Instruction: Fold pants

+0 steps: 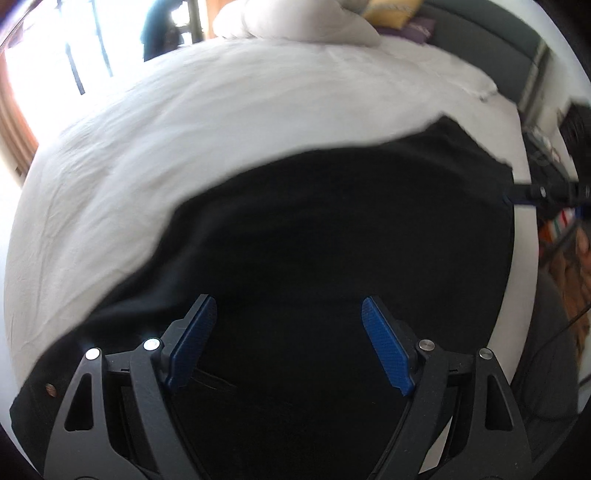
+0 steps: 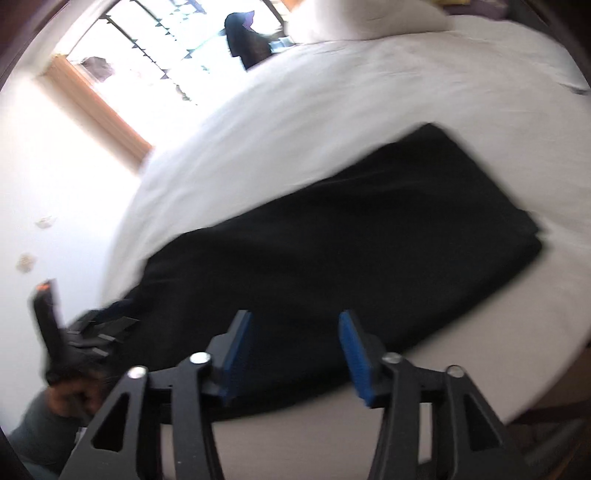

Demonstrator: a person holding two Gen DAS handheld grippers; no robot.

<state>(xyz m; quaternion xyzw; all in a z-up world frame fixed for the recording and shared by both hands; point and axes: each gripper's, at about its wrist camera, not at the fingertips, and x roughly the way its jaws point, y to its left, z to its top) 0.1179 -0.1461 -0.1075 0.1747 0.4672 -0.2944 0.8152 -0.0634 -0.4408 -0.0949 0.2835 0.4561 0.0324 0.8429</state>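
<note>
Black pants (image 1: 332, 236) lie spread flat on a white bed (image 1: 184, 147). My left gripper (image 1: 290, 306) is open, its blue-padded fingers (image 1: 192, 343) wide apart just above the near part of the pants, holding nothing. In the right wrist view the pants (image 2: 351, 236) form a long dark band across the bed (image 2: 332, 122). My right gripper (image 2: 295, 321) is open over the pants' near edge, empty. The right gripper also shows at the right edge of the left wrist view (image 1: 543, 194), at the pants' far end. The left gripper shows blurred in the right wrist view (image 2: 92, 332).
A bunched white duvet (image 1: 295, 22) and a yellow and purple pillow (image 1: 399, 18) lie at the bed's head. A bright window (image 2: 166, 66) is behind. The person's grey-clad body (image 2: 40, 424) is at the bed's near side. The bed edge (image 2: 480, 387) is close on the right.
</note>
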